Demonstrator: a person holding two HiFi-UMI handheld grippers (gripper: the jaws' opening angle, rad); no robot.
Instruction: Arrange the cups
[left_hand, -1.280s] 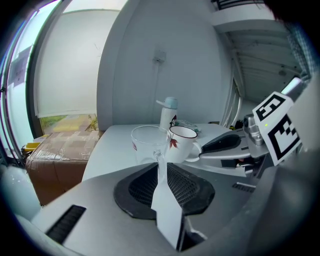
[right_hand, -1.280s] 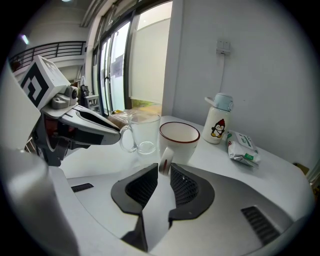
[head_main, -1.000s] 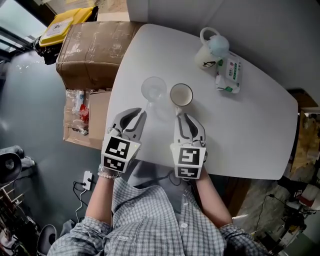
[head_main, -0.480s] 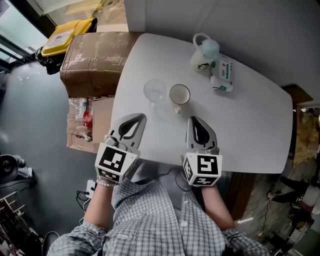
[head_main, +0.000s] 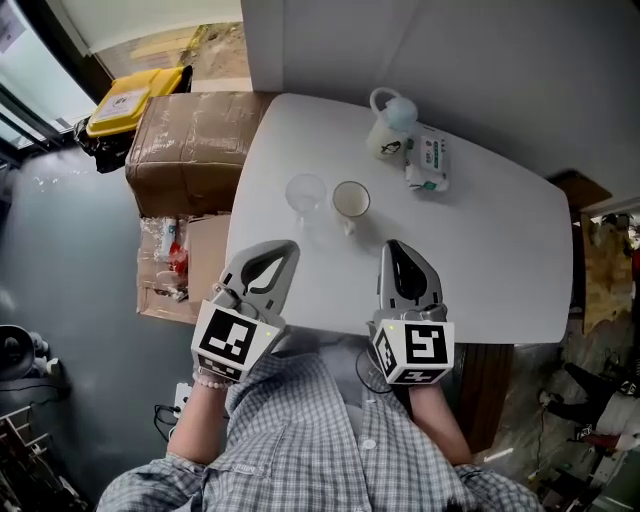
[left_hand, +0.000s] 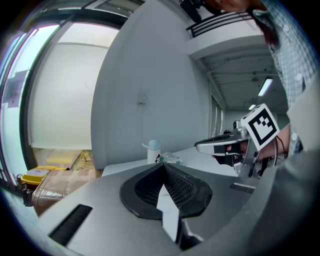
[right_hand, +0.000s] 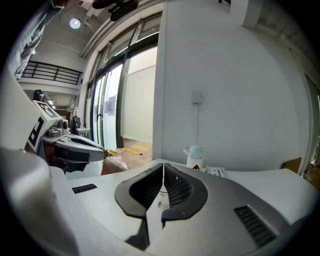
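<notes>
Two cups stand side by side on the white table (head_main: 500, 250): a clear glass cup (head_main: 306, 192) on the left and a cream cup (head_main: 351, 200) on the right. My left gripper (head_main: 292, 246) hangs shut and empty above the near part of the table, short of the glass cup. My right gripper (head_main: 392, 246) is shut and empty too, near the cream cup but apart from it. In the left gripper view the jaws (left_hand: 162, 165) meet with nothing between them, and the same holds in the right gripper view (right_hand: 163, 164). Both gripper views have the cups hidden behind the jaws.
A lidded white mug (head_main: 388, 125) and a tissue pack (head_main: 427, 160) sit at the table's far side. A cardboard box (head_main: 190, 140) and a yellow box (head_main: 125, 100) stand on the floor to the left. A grey wall runs behind the table.
Both grippers have risen and drawn back from the cups towards the person. The right gripper's tip was right by the cream cup and now stands apart. The cups have stayed put.
</notes>
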